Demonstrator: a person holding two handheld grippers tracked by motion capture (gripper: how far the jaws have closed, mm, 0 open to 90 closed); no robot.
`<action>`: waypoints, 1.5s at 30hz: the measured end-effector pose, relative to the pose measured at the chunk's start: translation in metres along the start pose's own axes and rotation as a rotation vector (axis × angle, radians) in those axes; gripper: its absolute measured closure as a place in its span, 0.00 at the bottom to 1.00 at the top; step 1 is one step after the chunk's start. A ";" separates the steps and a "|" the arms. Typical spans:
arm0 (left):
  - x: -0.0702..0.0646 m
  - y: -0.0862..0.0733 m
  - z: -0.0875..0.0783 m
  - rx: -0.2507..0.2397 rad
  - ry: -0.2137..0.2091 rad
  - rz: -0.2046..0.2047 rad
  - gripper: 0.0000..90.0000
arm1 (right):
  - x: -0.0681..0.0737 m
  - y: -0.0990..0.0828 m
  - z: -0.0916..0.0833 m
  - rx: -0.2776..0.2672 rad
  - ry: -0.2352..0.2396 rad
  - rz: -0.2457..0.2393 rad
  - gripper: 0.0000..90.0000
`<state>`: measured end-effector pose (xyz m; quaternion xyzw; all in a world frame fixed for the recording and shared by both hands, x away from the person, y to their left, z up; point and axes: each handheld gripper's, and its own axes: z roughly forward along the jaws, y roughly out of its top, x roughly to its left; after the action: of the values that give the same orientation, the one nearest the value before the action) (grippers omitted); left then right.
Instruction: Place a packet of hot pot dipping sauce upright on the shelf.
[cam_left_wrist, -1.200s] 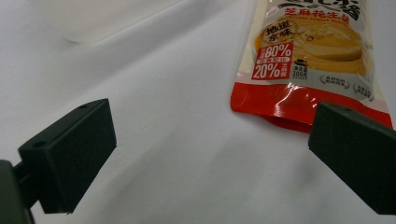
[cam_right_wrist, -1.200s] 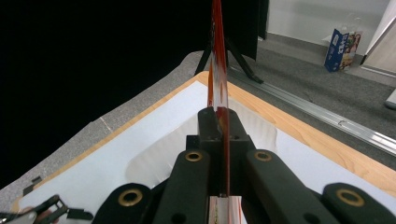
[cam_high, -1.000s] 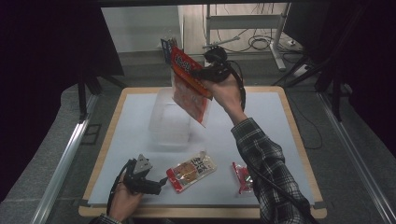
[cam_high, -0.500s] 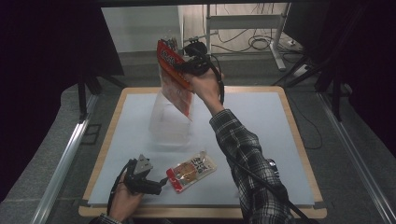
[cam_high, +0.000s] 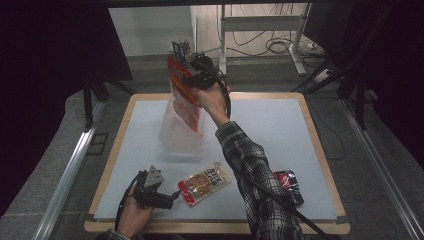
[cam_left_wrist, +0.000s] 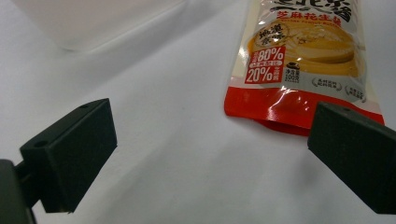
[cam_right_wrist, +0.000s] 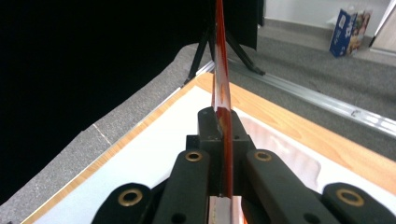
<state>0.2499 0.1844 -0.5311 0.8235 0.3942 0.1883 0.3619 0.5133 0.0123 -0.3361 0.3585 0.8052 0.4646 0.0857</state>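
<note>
Holding a red snack pouch (cam_high: 184, 92) up high, right above the clear plastic box (cam_high: 180, 131) in the middle of the table (cam_high: 280, 125). Clamped tight on the pouch: the right gripper (cam_high: 192, 75), jaws pressed together with the thin red edge (cam_right_wrist: 223, 121) squeezed between them. Seen edge-on from the right gripper view, so no words or pictures on the pouch to read there. Lower end of the pouch down in front of the box top, but hard to tell if inside or only touching. Box see-through and pale, so walls hard to make out against the white table.

Resting near the front edge of the table, well in front of the box: the left gripper (cam_high: 172, 198), held in the left hand (cam_high: 132, 215). Jaws wide apart, nothing between them. Lying just beside that gripper, in front of the box: a yellow and red sauce packet (cam_high: 204, 183), its red bottom end (cam_left_wrist: 299, 109) close to one jaw and its top cut off in the left gripper view. Corner of the box cut off at the top of that view too.

Lying front and to the right of the box, half hidden behind the checked sleeve (cam_high: 255, 180): a small dark red packet (cam_high: 289, 184), too small to read.
</note>
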 end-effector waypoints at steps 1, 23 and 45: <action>0.000 0.000 0.000 0.005 0.001 0.004 0.02 | -0.002 -0.003 0.003 0.002 0.006 0.000 0.98; 0.000 0.000 0.003 0.025 0.003 0.017 0.02 | -0.020 -0.016 0.018 0.061 -0.134 -0.110 0.89; 0.000 -0.002 0.006 -0.006 -0.008 0.068 0.04 | -0.044 -0.042 -0.021 0.083 -0.175 -0.188 0.19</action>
<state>0.2525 0.1828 -0.5372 0.8361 0.3641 0.1981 0.3594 0.5146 -0.0441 -0.3673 0.3239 0.8432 0.3877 0.1837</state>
